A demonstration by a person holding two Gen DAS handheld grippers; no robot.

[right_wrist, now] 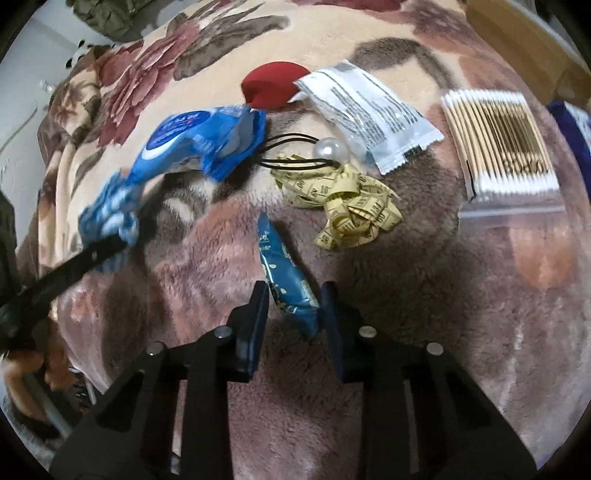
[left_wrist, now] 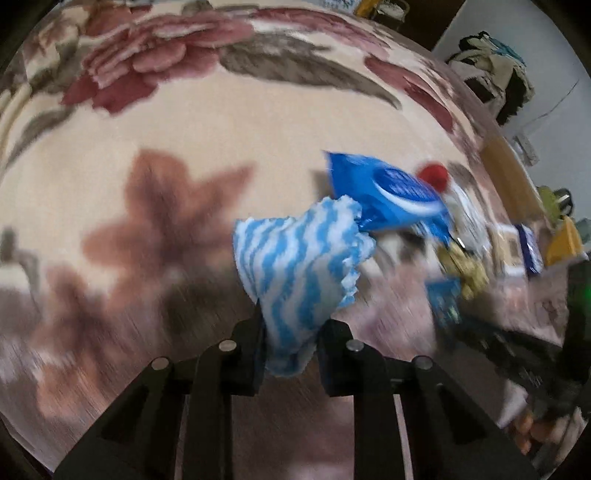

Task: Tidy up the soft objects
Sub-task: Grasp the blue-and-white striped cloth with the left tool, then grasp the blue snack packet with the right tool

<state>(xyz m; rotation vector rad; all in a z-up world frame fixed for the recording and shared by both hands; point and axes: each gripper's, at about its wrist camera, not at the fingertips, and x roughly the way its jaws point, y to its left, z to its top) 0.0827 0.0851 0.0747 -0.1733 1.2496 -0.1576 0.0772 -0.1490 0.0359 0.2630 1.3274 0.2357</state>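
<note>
Left tongs clamp one blue-and-white striped fluffy cloth. Right tongs stand part-open around one slim blue foil packet. Only the right view shows one crumpled yellow measuring tape.

A plush blanket with large dusty-red flowers and grey-brown leaves on a cream ground fills the scene, stretching ahead of and beneath both grippers; in the right wrist view the same blanket turns pinkish-brown and fuzzy close to the fingers. Far ahead and to the right of the left gripper stands a pale wall, with a heap of dark and light clothes piled against it. A wooden edge runs along the blanket's right side. Ahead and left of the right gripper, another stretch of pale wall shows. The light is dim and soft, with shadows near the fingers.
</note>
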